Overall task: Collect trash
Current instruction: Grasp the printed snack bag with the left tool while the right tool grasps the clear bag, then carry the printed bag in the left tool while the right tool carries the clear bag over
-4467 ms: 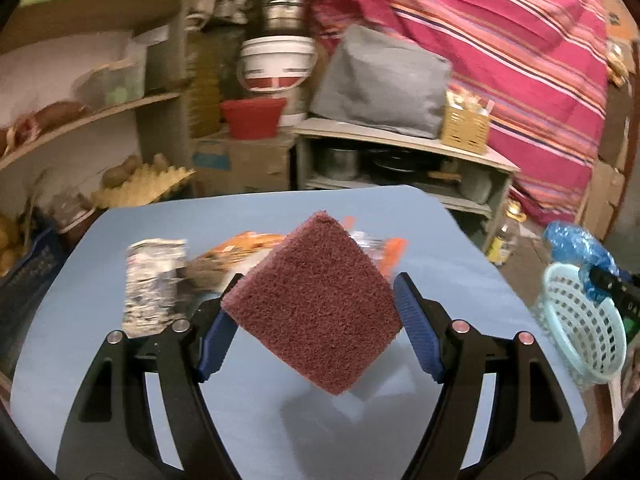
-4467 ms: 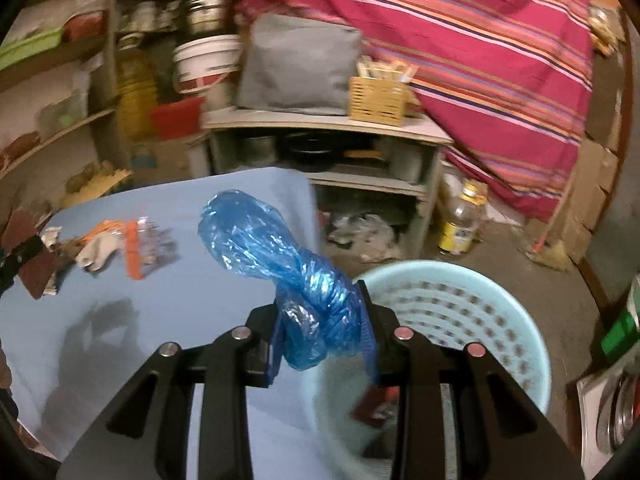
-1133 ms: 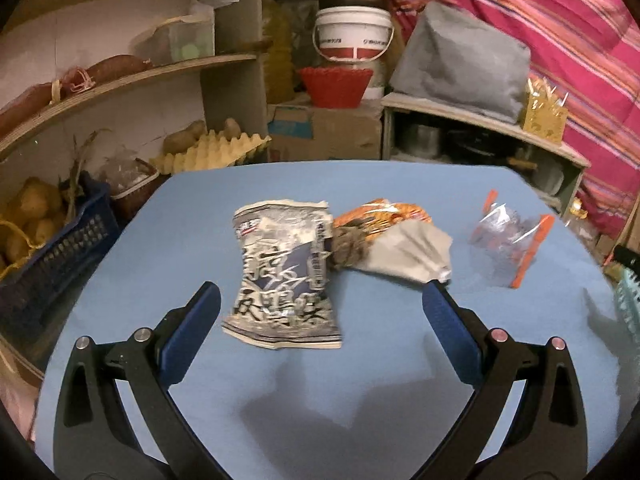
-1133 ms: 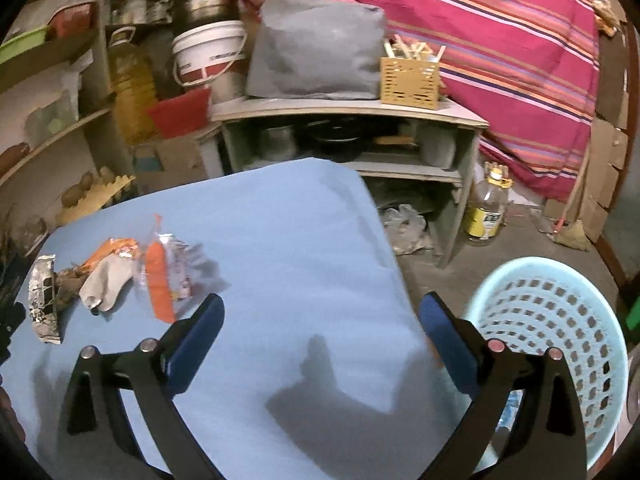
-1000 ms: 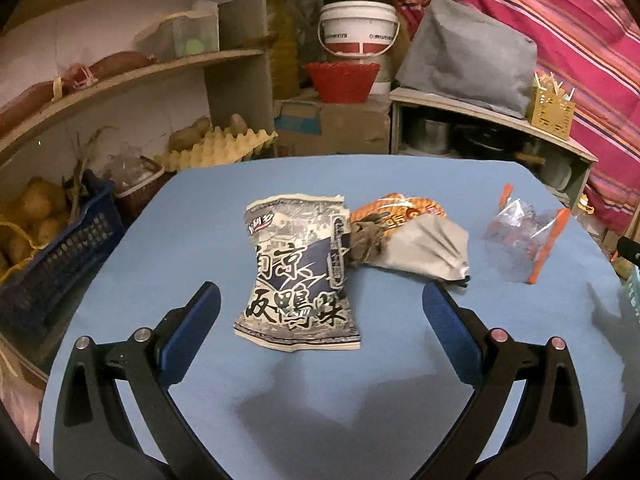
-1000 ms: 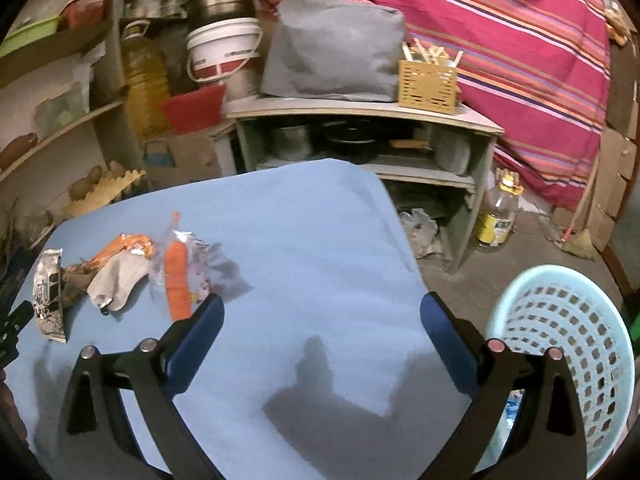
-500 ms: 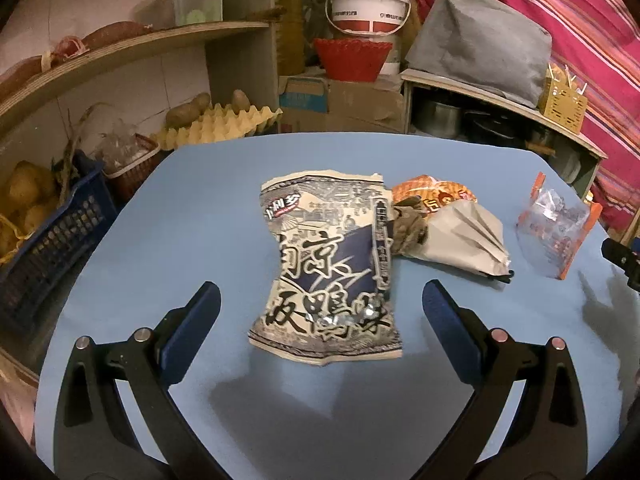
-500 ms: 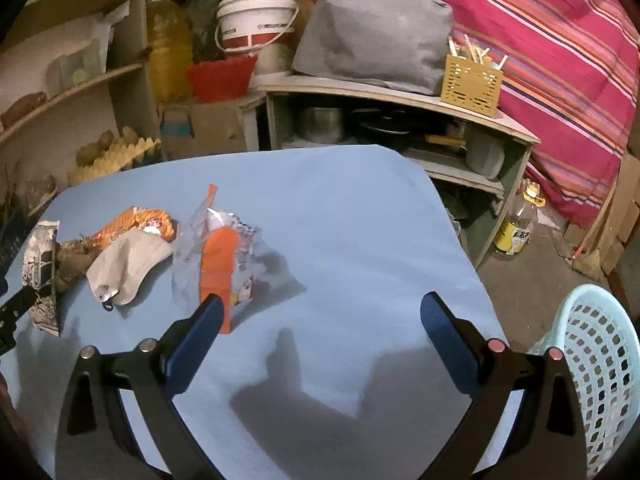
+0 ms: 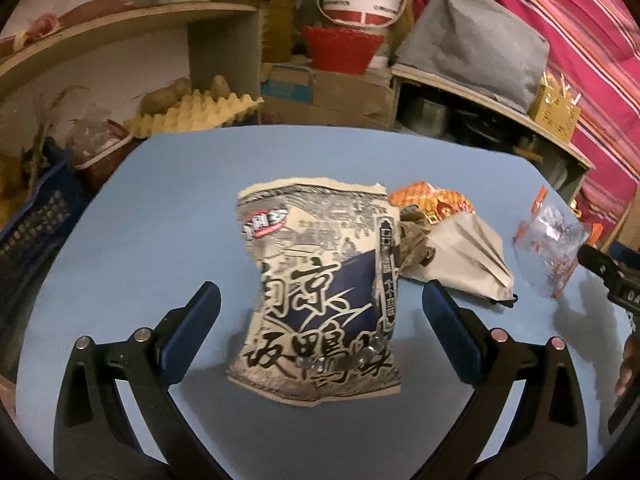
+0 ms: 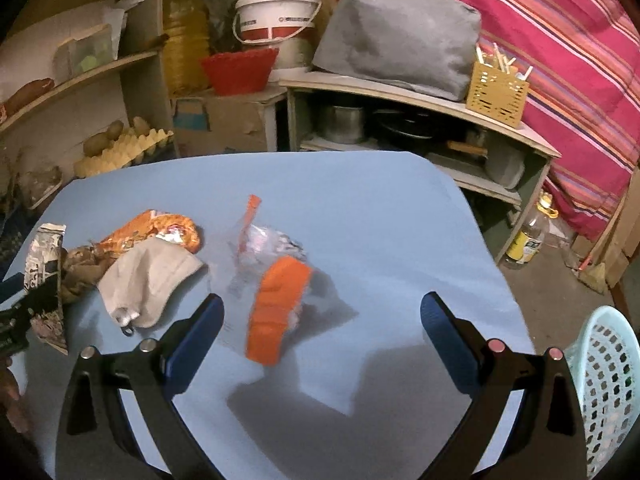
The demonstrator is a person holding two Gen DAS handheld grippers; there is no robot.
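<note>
Left gripper (image 9: 320, 308) is released, jaws spread wide either side of a crinkled foil snack bag (image 9: 316, 284) printed with large Chinese characters, flat on the blue tabletop (image 9: 160, 208); the bag looms larger than 0.5 s ago. Right gripper (image 10: 320, 316) is also released, now closer over a clear plastic wrapper with orange panels (image 10: 276, 280), beside a pleated beige face mask (image 10: 148, 276) and orange packet (image 10: 156, 232). Perforated pale-green basket (image 10: 608, 380) sits off the tabletop's right edge.

Cluttered home storeroom: shelved potatoes (image 9: 166, 94), egg tray (image 9: 200, 114), oil jug (image 10: 185, 28), pots (image 10: 344, 122).
</note>
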